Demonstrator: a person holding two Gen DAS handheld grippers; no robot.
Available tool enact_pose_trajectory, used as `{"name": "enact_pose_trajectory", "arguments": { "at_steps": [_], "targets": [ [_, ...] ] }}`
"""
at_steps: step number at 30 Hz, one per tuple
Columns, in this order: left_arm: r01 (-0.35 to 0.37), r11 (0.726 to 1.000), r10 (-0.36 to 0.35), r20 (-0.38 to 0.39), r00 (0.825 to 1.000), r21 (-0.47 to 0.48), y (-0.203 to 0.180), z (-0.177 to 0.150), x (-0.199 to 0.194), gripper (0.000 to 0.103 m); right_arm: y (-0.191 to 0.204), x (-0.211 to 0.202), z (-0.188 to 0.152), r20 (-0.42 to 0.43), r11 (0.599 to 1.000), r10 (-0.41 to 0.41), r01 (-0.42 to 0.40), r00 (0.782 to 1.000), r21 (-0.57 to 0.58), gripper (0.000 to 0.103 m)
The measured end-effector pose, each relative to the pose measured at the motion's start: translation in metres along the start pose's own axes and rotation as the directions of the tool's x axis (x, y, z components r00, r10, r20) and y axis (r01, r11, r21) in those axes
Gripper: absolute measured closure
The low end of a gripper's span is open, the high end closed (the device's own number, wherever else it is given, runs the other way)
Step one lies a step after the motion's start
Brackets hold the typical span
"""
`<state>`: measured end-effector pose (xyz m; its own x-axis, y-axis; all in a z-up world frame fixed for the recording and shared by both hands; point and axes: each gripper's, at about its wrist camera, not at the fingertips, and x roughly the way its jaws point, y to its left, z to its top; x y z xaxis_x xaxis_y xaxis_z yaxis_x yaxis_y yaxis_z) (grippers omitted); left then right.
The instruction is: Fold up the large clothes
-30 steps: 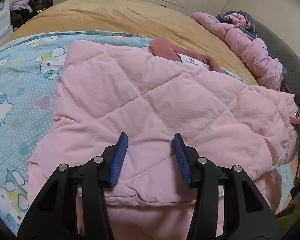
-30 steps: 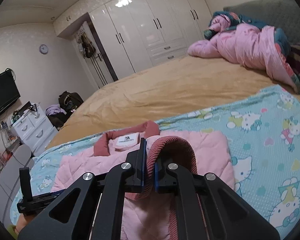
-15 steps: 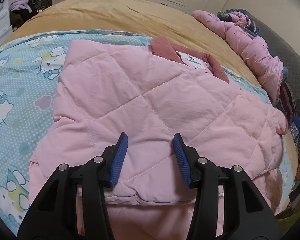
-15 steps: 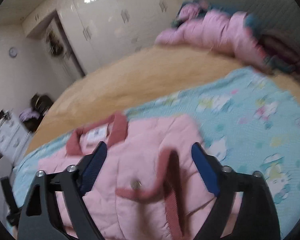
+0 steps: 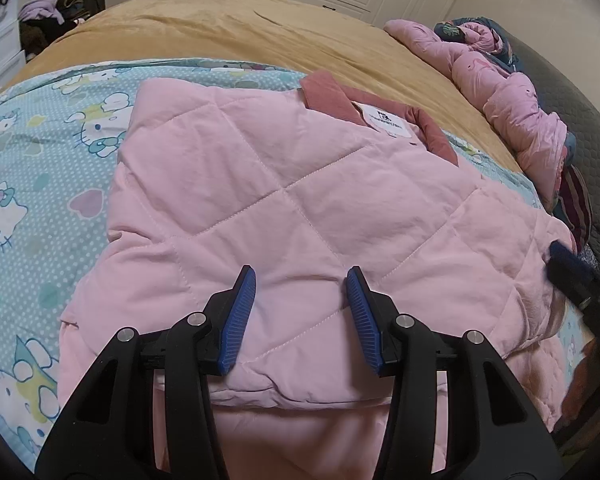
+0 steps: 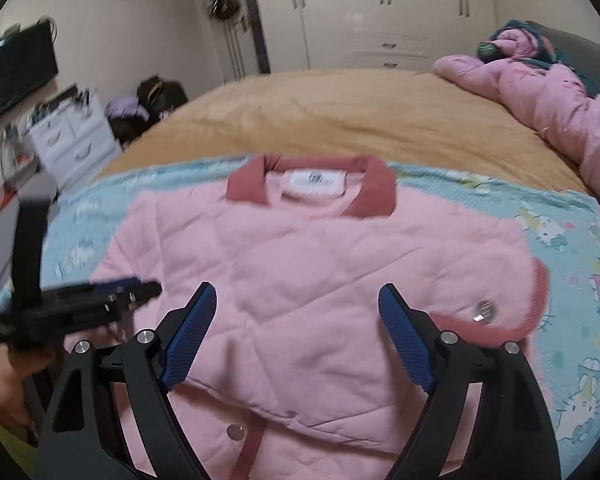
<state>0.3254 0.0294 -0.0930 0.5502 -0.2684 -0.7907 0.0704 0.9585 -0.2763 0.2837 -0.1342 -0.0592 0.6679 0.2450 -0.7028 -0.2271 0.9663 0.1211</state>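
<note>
Centre frame on the bedspread: pink jacket, sleeves folded in. Both my grippers, left and right, hang apart, empty, right's jaws closing. Risk: padded fold springing open unheld.

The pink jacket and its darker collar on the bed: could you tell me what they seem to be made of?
Pink jacket: soft matte woven shell, probably cotton or brushed polyester, over padding; diamond quilting seams puff between the stitches. Collar: dusty rose ribbed fabric, likely corduroy or rib knit; fine parallel ridges show in the left wrist view. Snap: shiny, apparently metal.
</note>
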Motion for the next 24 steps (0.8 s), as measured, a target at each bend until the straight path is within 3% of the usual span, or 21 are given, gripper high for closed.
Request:
{"name": "enact_pose_trajectory", "arguments": {
  "at_steps": [7,24],
  "targets": [
    [-0.003,1.0,0.003,-0.001,1.0,0.005,0.001,0.0,0.001,0.064,-0.007,0.04,-0.019,-0.124,0.999,-0.025,0.028,0.992,0.026,0.019],
    [-0.008,1.0,0.008,-0.001,1.0,0.02,-0.001,0.002,0.007,0.064,-0.014,0.06,-0.03,-0.122,1.0,-0.018,0.02,0.992,0.02,0.015]
  ]
}}
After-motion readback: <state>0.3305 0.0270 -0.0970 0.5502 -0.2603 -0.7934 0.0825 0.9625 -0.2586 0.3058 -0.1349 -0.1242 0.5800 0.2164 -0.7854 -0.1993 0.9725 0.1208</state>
